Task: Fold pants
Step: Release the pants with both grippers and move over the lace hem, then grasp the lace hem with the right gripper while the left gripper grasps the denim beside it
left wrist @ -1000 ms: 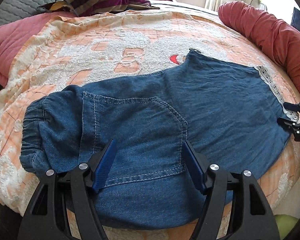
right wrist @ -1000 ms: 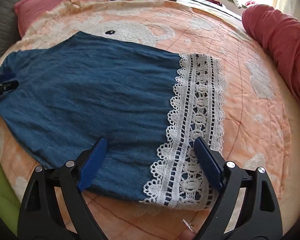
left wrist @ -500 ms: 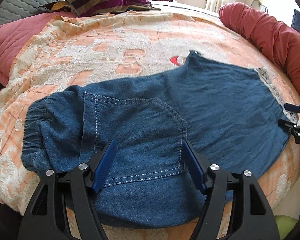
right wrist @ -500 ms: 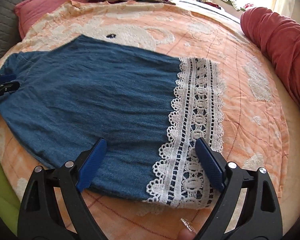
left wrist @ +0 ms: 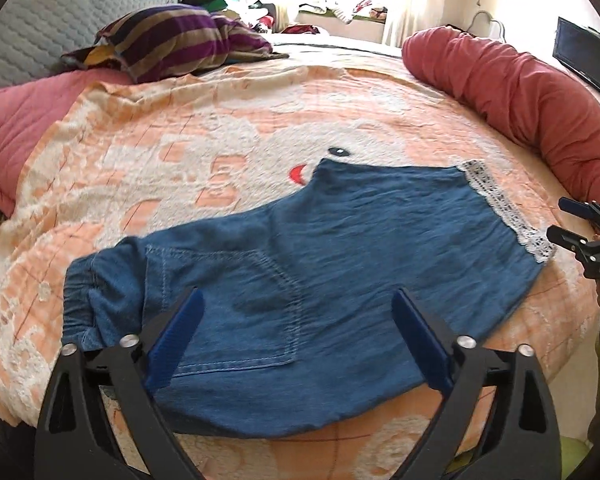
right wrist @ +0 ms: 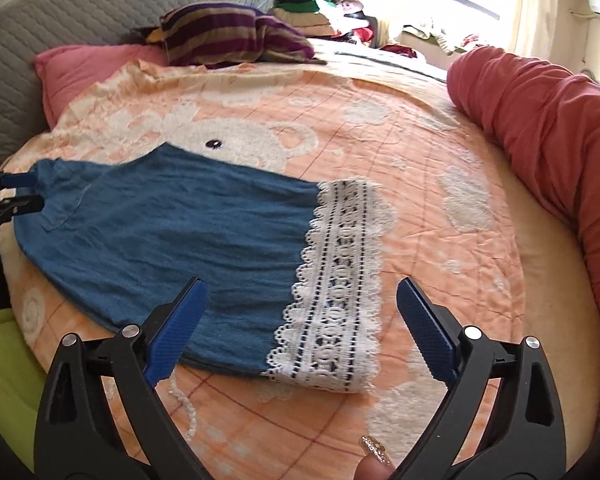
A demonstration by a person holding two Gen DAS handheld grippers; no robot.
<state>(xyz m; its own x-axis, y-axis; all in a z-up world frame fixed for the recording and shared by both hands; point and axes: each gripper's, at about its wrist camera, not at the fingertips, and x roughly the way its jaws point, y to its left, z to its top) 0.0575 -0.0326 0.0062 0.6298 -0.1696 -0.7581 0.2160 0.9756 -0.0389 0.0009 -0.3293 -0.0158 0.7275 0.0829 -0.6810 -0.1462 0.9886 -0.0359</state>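
Blue denim pants [left wrist: 320, 264] lie folded flat on the orange and white bedspread [left wrist: 180, 152], elastic waist at the left, white lace hem [left wrist: 504, 212] at the right. My left gripper [left wrist: 296, 332] hovers above the back pocket [left wrist: 236, 304], its jaws opening wide and nothing between them. In the right wrist view the pants [right wrist: 172, 232] end in the lace hem [right wrist: 336, 280]. My right gripper [right wrist: 300, 320] hangs over that hem, jaws opening, nothing gripped. Each gripper shows at the edge of the other's view: the right gripper [left wrist: 576, 228] and the left gripper [right wrist: 16, 192].
A rolled red quilt [left wrist: 520, 104] lines the bed's right side. A striped purple cushion [left wrist: 180, 40] and a pink pillow [right wrist: 84, 68] lie at the head by the grey padded headboard [right wrist: 80, 4]. A fingertip with a glittery nail [right wrist: 374, 452] shows at the bottom.
Both grippers have risen and drawn back from the pants, so more of the bed shows. Both sets of jaws have spread wider. The pants lie where they were.
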